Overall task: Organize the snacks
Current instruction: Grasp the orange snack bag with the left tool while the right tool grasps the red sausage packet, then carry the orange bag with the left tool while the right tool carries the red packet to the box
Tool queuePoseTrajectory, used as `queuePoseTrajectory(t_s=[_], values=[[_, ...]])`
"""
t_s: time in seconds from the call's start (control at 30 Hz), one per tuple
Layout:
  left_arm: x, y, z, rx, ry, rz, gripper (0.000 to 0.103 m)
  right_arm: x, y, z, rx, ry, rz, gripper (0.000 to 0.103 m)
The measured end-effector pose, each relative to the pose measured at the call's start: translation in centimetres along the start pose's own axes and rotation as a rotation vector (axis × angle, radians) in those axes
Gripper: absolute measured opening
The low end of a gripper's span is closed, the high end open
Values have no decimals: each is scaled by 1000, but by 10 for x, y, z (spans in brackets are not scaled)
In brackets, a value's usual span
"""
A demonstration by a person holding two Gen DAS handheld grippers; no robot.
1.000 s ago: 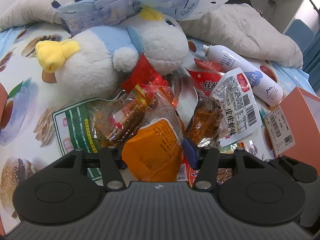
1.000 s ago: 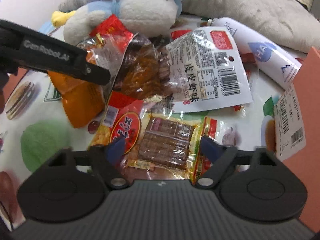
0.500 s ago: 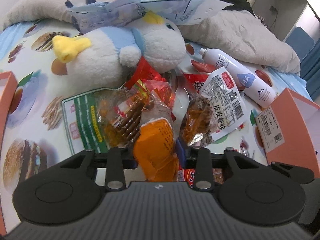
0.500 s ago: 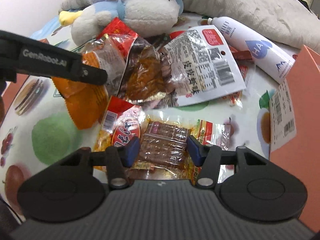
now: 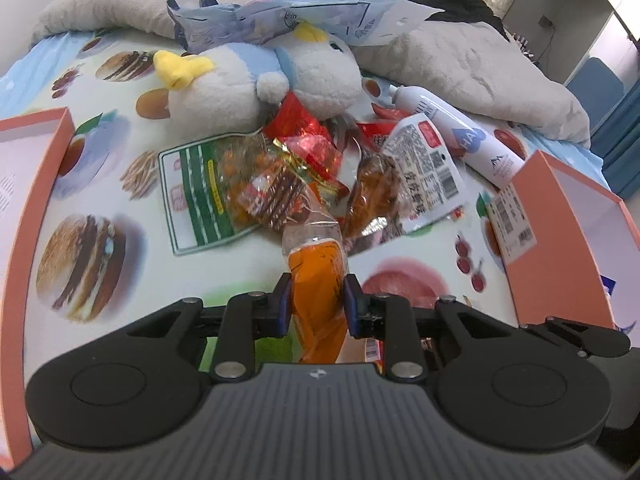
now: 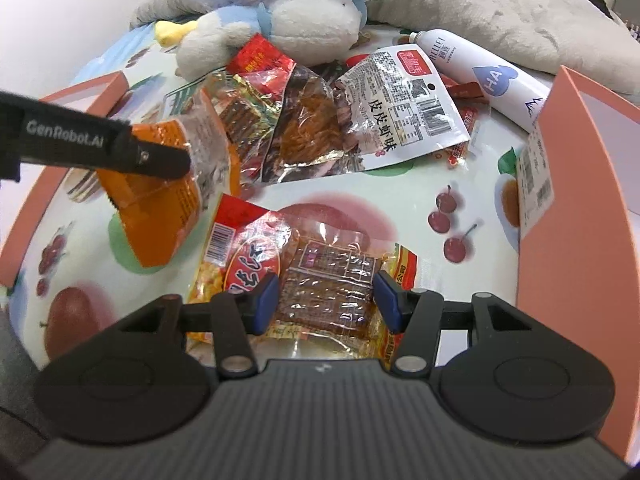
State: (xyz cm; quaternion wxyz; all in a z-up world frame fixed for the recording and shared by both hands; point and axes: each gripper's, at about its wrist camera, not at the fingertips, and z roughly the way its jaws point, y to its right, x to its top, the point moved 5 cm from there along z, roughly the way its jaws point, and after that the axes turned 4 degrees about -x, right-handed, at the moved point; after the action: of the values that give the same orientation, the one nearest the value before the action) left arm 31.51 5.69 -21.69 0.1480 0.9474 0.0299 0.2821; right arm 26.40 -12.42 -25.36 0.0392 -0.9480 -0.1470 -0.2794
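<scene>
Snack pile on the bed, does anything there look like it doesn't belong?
Yes. A white and blue plush toy with yellow feet lies against the packets, and a white spray can with a blue heart rests beside them. Neither is a snack. A pale blue plastic bag is draped over the toy.

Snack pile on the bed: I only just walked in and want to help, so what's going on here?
A person is sorting snacks with a gripper in each hand. The left gripper has just closed on an orange packet and holds it clear of the pile. The right gripper grips a clear pack of brown strips. More packets, a plush toy and a spray bottle lie on the printed sheet, with an orange box at each side.
</scene>
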Motion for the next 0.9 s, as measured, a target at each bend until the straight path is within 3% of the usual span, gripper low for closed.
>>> queuePoseTrajectory(t_s=[0.6, 0.9], values=[[-62, 32, -68, -13, 29, -6, 29, -28, 4, -66, 4, 57, 77, 55], [-65, 47, -101, -10, 84, 7, 29, -27, 3, -97, -5, 107, 96, 55]])
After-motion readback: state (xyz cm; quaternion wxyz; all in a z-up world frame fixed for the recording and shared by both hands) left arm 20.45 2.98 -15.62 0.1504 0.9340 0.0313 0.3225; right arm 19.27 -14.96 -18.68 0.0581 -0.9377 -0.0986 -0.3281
